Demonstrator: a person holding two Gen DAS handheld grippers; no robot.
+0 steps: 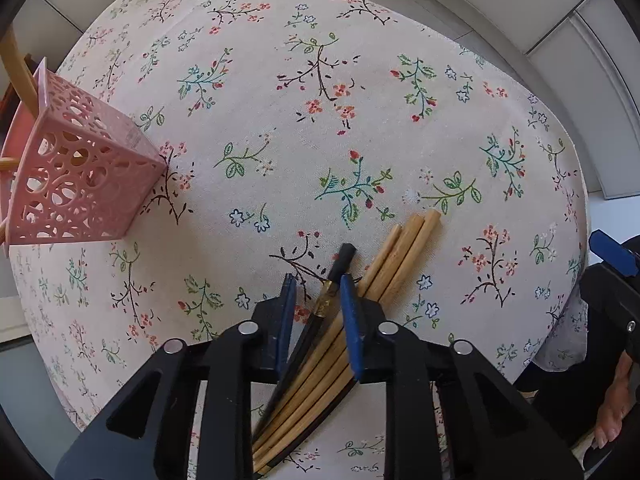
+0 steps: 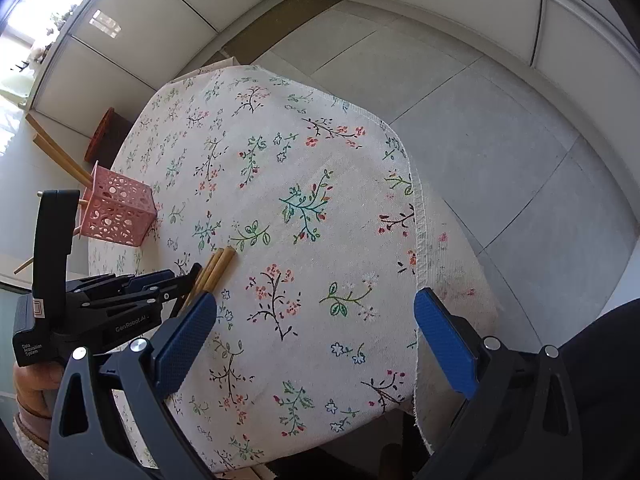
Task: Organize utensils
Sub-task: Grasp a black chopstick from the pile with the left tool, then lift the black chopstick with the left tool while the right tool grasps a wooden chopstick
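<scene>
My left gripper [image 1: 318, 284] is shut on a bundle of chopsticks [image 1: 404, 248]: several bamboo ones and one black one [image 1: 340, 264]. Their tips rest on or just above the floral tablecloth [image 1: 320, 120]. A pink perforated basket [image 1: 76, 176] stands on the table at the far left, with wooden sticks [image 1: 18, 72] poking out of it. In the right wrist view the left gripper [image 2: 180, 280] holds the chopsticks [image 2: 218, 264] just right of the basket [image 2: 116, 212]. My right gripper [image 2: 316, 328] is open and empty above the table's near right part.
The table has rounded edges; the cloth hangs over its right side [image 2: 440, 280]. Grey tiled floor [image 2: 500, 120] and white cabinets surround it. A reddish basket [image 2: 102, 136] sits on the floor beyond the table. The right gripper's edge shows in the left wrist view [image 1: 612, 252].
</scene>
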